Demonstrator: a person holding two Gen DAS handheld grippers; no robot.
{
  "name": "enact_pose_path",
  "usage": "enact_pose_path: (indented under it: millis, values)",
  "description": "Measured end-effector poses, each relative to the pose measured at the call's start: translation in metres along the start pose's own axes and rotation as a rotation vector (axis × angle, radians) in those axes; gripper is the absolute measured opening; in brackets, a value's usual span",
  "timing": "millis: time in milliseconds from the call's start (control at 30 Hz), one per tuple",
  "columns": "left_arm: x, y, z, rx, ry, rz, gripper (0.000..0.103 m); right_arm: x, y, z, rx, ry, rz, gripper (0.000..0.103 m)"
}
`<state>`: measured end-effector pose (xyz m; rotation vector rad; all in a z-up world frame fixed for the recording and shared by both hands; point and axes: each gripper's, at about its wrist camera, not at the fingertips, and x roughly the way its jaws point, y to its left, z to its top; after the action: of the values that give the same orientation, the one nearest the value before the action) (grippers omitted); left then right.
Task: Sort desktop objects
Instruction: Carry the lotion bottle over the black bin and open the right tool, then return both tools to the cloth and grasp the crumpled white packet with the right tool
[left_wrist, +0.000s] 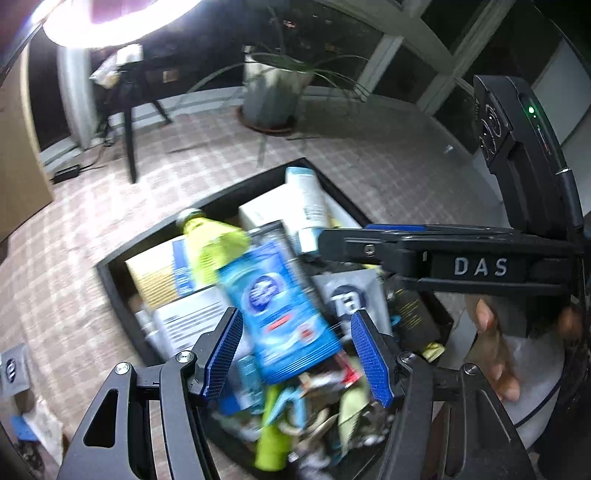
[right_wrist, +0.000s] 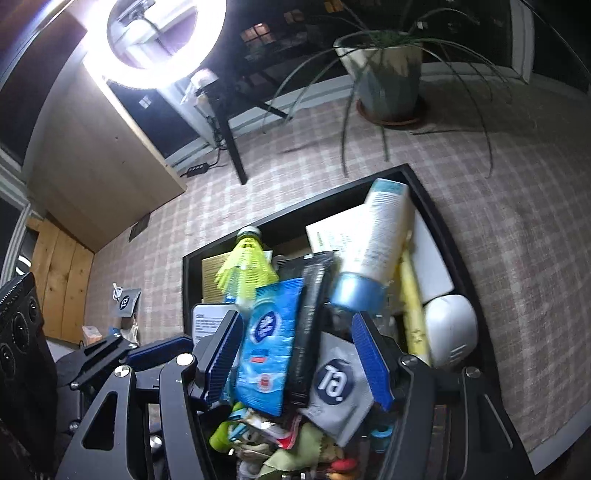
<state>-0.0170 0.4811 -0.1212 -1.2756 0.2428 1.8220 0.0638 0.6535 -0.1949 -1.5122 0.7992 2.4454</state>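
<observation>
A black tray (left_wrist: 114, 295) (right_wrist: 456, 240) is heaped with small items. On top lie a blue tissue packet (left_wrist: 280, 310) (right_wrist: 267, 343), a yellow-green shuttlecock (left_wrist: 210, 240) (right_wrist: 247, 266), a white tube with a blue cap (left_wrist: 306, 206) (right_wrist: 380, 240), a black packet (right_wrist: 310, 325) and a grey sachet with a round logo (left_wrist: 347, 299) (right_wrist: 334, 380). My left gripper (left_wrist: 295, 354) hangs open over the blue packet, pads clear of it. My right gripper (right_wrist: 297, 354) (left_wrist: 328, 242) stands open above the blue packet, black packet and grey sachet, gripping nothing.
The tray rests on a checked surface (right_wrist: 517, 221). Behind it stand a potted plant (right_wrist: 388, 81), a ring light (right_wrist: 155, 40) and a black stand leg (left_wrist: 129, 147). A second grey sachet (right_wrist: 125, 302) lies left of the tray. A hand (left_wrist: 495, 350) holds the right gripper.
</observation>
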Motion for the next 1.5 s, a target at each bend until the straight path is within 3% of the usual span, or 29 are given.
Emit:
enact_pose_path:
  millis: [333,533,700,833,1033,1333,1500]
  values:
    - [-0.055,0.089,-0.058,-0.092,-0.015,0.139,0.065,0.023,0.069,-0.011,-0.106,0.053,0.059,0.058]
    - [-0.086,0.169,-0.101,-0.212,-0.014,0.23,0.065,0.055,0.119,-0.02,-0.178,0.111,0.09,0.058]
    - [-0.109,0.232,-0.142,-0.335,-0.009,0.252,0.065,0.083,0.166,-0.032,-0.25,0.175,0.128,0.058]
    - [-0.117,0.268,-0.174,-0.438,-0.009,0.241,0.065,0.105,0.2,-0.04,-0.279,0.22,0.169,0.058]
    - [-0.113,0.29,-0.202,-0.534,-0.028,0.19,0.065,0.14,0.248,-0.055,-0.342,0.292,0.206,0.058]
    - [-0.096,0.308,-0.214,-0.652,-0.046,0.099,0.062,0.194,0.293,-0.067,-0.353,0.384,0.23,0.058]
    - [-0.09,0.312,-0.213,-0.665,-0.047,0.077,0.042,0.218,0.296,-0.069,-0.297,0.424,0.23,0.054]
